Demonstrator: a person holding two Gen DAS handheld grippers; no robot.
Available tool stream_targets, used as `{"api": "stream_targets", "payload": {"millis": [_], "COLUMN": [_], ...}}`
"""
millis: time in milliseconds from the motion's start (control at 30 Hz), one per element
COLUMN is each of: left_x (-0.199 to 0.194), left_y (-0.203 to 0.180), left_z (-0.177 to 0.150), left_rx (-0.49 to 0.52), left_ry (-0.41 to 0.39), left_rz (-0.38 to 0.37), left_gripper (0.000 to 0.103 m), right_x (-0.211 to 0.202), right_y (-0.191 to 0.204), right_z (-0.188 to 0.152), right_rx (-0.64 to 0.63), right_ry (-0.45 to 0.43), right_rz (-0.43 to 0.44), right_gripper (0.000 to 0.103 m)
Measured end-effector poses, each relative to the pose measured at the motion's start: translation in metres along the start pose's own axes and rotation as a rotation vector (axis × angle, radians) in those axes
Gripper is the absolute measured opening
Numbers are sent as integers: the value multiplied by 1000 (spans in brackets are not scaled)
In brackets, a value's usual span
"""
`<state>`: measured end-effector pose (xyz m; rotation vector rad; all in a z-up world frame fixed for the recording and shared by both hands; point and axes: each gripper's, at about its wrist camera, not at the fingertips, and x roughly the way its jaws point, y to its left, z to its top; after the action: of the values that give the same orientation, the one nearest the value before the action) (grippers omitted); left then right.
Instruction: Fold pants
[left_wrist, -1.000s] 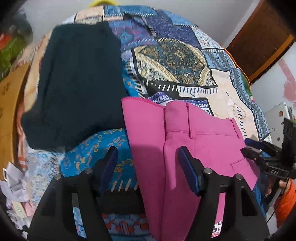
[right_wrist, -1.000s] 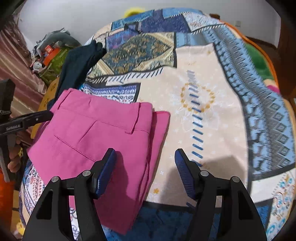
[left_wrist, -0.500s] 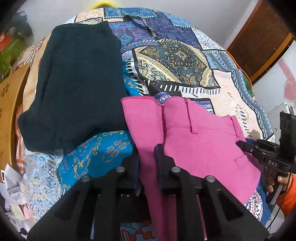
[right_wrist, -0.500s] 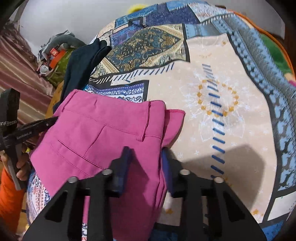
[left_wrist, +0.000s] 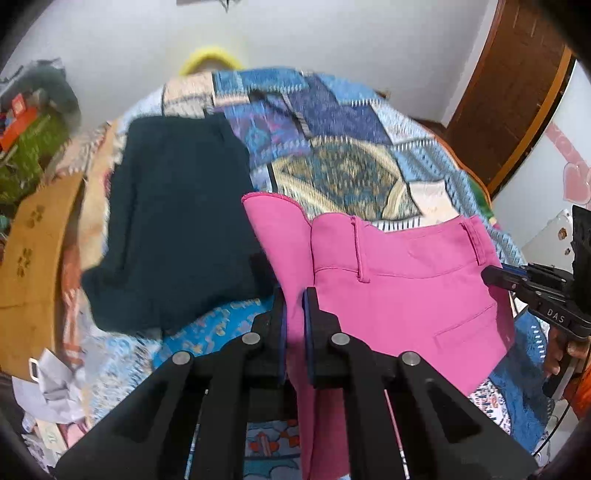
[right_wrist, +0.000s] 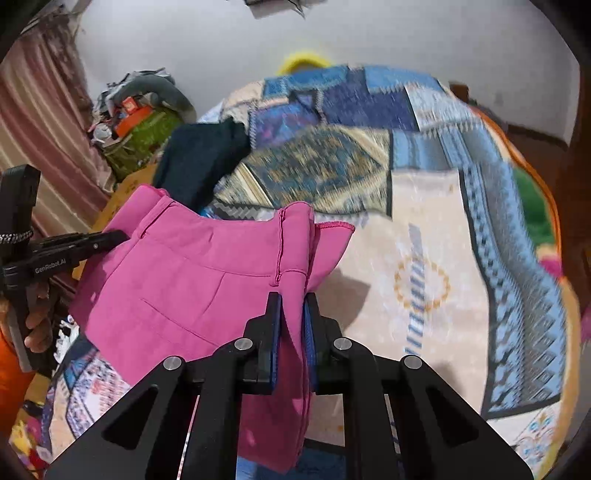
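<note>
While both tongs pinch pink pants (left_wrist: 406, 288), left tongs (left_wrist: 294, 325) marked "GenRobot.AI", right tongs (right_wrist: 291, 328) marked "DAS".

Open patterned bedspread (right_wrist: 424, 258) to the right of the pink pants (right_wrist: 207, 280), bare and unobstructed out to the far edge. On the other side, crowded: dark folded garment (left_wrist: 177, 221) lying just beside the pants' left edge, a brown board (left_wrist: 33, 258) beyond it, crumpled paper (left_wrist: 55, 387) below. Between left gripper (left_wrist: 294, 306) and right gripper (right_wrist: 293, 314), only lifted pink cloth. Clutter pile (right_wrist: 136, 125) against the wall, well apart.
</note>
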<state>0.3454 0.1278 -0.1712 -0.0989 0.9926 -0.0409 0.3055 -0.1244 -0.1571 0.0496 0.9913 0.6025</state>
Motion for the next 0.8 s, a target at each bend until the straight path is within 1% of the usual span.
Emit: {"api": "stream_targets", "payload": {"millis": [100, 233, 467, 567, 667, 700, 800], "left_x": [-23, -49, -77, -79, -77, -74, -60], "left_y": [8, 23, 63, 81, 98, 106, 127], "left_z": [10, 23, 50, 58, 62, 63, 67], "left_rx": [-10, -21, -67, -75, -82, -93, -126], "left_ry": [-56, -122, -202, -220, -230, -225, -198], "left_rz": [17, 49, 114, 143, 193, 205, 208], "left_gripper": [7, 7, 7, 7, 7, 7, 7], "right_x": [-8, -15, -11, 2, 18, 24, 45], "right_y": [14, 33, 69, 84, 97, 101, 115], "right_z": [15, 43, 84, 100, 113, 116, 125], "right_rx": [-32, -62, -113, -131, -142, -147, -163], "right_ry": [-45, -106, -169, -180, -183, -181, -169], "right_rz": [-7, 7, 42, 46, 56, 59, 61], "right_gripper": [10, 10, 10, 10, 10, 10, 10]}}
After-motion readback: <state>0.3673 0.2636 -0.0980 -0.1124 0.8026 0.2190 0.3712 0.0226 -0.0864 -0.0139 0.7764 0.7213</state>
